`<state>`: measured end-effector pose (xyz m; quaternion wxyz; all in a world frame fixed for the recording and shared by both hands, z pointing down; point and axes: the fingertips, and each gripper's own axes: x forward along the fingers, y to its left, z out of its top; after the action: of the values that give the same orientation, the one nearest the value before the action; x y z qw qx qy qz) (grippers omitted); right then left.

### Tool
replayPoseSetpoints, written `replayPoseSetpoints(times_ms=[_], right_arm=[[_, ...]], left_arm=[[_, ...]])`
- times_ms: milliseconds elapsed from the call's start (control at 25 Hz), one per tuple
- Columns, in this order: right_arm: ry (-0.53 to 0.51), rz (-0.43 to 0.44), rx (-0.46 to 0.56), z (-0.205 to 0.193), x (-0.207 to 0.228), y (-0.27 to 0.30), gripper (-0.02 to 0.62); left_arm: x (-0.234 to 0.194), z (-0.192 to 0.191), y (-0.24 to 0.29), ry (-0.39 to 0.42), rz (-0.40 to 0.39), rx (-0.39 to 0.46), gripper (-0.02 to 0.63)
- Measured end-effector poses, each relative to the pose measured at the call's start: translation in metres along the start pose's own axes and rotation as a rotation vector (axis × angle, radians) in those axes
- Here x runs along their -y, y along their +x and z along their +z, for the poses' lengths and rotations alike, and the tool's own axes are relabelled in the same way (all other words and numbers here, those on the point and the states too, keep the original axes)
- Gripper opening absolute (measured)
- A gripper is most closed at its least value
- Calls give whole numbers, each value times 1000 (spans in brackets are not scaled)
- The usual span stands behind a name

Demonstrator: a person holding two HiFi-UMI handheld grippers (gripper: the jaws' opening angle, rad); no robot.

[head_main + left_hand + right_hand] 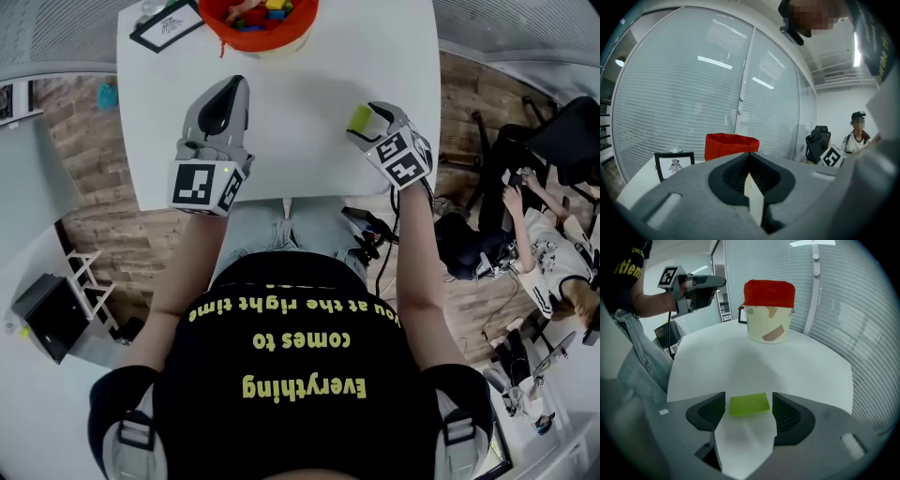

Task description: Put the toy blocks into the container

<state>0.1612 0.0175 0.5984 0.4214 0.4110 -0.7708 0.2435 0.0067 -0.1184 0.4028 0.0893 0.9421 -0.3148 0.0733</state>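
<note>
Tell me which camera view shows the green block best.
The right gripper view: the green block lies flat on the table, close up, between the open jaws of the right hand-held gripper. The head view shows only a small green patch at that gripper's tip. The left gripper view does not show it.

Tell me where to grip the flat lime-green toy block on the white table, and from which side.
Grip the flat lime-green toy block across its two short ends, coming down from above at a tilt. It lies flat on the white table, so only its thin edges offer a hold. The right gripper already has its open jaws on either side of those ends, apparently not yet pressing.
</note>
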Motion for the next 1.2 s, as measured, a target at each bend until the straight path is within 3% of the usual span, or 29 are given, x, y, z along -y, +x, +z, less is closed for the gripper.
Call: replayPoseSetpoints(times_ms=[240,760,1200], right_arm=[[-72,33,-64,-3,-3,14,333],[-31,75,-87,-6,-6,15,298],[27,60,4,14,10,-1,296]], left_arm=[[-2,-1,3,8,-5,-11,-2],[-11,4,1,3,21,6,-2],[-16,14,-1,7,50,33,-2]])
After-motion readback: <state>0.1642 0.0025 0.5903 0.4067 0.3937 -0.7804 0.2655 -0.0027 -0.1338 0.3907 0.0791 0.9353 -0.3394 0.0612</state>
